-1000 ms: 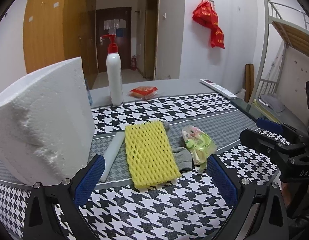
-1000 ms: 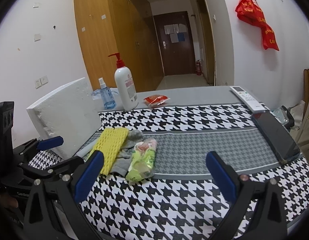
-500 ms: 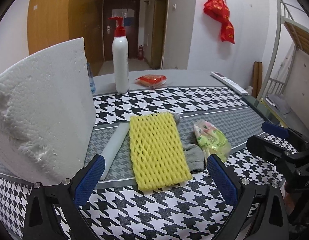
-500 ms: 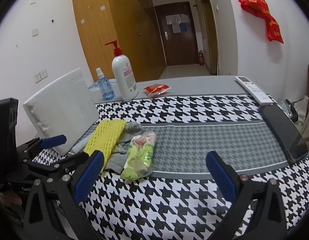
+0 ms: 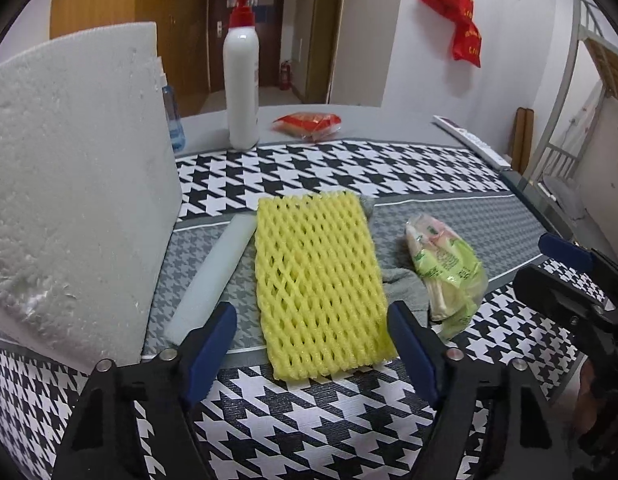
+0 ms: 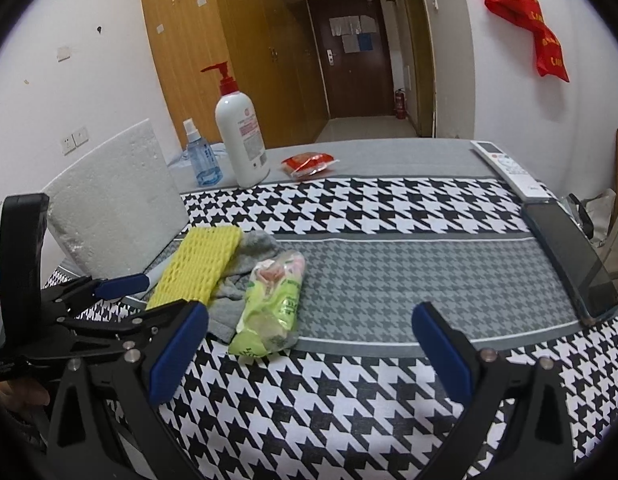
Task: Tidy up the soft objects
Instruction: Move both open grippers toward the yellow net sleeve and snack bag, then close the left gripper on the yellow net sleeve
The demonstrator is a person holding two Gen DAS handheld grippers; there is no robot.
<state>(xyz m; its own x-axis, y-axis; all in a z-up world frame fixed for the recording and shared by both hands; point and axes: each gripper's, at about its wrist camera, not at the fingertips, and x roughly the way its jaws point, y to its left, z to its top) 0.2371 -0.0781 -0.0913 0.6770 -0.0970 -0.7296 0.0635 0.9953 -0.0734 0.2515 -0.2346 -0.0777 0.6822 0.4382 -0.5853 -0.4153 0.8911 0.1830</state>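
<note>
Yellow foam mesh sleeve [image 5: 321,280]: lies flat on the grey band of the black-and-white houndstooth cloth covering the table [image 5: 349,168], overlapping a crumpled grey cloth [image 5: 407,284]
White foam strip [image 5: 213,276]: flat on the table just left of the yellow sleeve
Green plastic snack packet [image 5: 445,268]: on the table right of the grey cloth, touching it
Large white polystyrene block [image 5: 69,184]: stands upright at the left edge of the table
Left gripper [image 5: 313,350]: blue-padded jaws have just been closing and stand apart either side of the near end of the yellow sleeve; pads not pressing on it
Right gripper [image 6: 313,352]: jaws spread wide over bare cloth, nothing between them; green packet near its left finger
Far end of table: white pump bottle with red cap [image 6: 241,136], small blue spray bottle [image 6: 201,156], red packet [image 6: 307,164]
Right edge of table: white remote control [image 6: 509,170], dark phone [image 6: 573,260]
</note>
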